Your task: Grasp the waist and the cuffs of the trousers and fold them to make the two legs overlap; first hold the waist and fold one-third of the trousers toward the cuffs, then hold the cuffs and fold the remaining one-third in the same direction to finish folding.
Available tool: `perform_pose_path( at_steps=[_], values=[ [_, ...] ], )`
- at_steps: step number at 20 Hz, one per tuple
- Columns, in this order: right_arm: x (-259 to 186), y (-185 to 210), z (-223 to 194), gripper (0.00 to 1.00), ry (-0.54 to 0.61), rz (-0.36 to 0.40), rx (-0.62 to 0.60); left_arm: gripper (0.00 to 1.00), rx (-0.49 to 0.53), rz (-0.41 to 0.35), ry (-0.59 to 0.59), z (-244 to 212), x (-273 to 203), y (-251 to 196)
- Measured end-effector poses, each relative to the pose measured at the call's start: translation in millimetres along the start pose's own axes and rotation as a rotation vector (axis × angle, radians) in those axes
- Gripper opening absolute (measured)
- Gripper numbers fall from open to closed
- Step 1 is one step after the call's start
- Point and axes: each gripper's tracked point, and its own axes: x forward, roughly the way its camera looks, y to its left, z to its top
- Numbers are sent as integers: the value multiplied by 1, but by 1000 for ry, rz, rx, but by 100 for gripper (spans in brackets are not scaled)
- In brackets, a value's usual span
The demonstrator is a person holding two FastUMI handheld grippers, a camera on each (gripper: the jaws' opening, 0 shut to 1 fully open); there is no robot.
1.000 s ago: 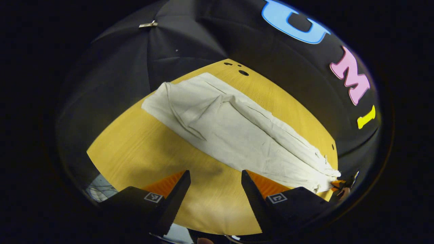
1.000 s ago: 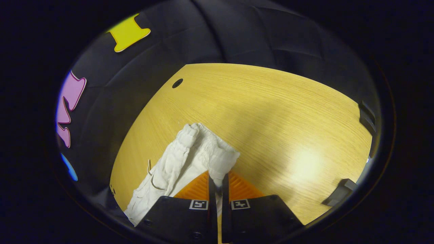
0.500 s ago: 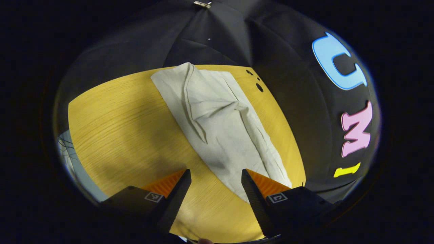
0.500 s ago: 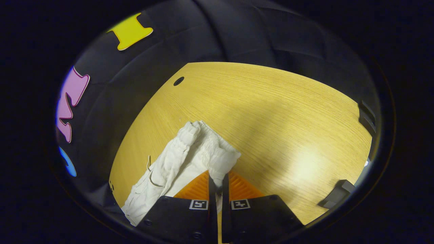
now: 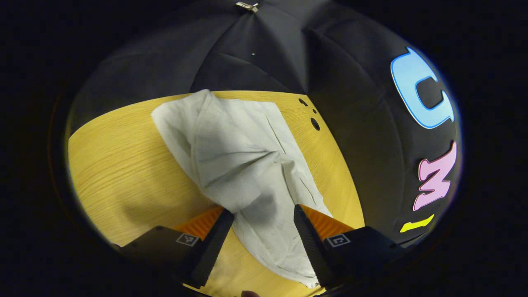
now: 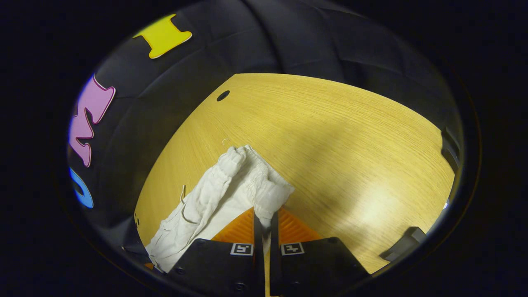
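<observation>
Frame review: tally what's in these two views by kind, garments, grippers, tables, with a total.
Garments: 1, the white trousers, waist end pinched by the right gripper.
Grippers: 2, the right one and the left gripper, open astride the fabric.
Tables: 1, the wooden table.
Total: 4

Trousers: one pair, off-white woven cloth, creased. Laid lengthwise on the yellow wood-grain table, legs overlapped into a single long band. In the left gripper view the cuff end spreads flat at the far table edge, with a raised fold ridge along the middle. In the right gripper view the gathered elastic waist is bunched and lifted slightly off the tabletop.
</observation>
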Motion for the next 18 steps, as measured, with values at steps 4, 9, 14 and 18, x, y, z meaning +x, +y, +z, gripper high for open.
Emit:
perform_pose_path(
  at_steps=[4,9,14,18],
  values=[
    [-1,-1,0,10,11,10,-10,96,54,28,3,3,17,-12],
    [-2,-2,-1,10,10,16,-11,19,64,71,61,0,42,-14],
    [-13,3,7,9,-31,30,19,8,14,59,51,-12,31,-9],
    [-35,11,18,10,-91,61,42,5,-22,18,82,-36,19,-11]
  ],
)
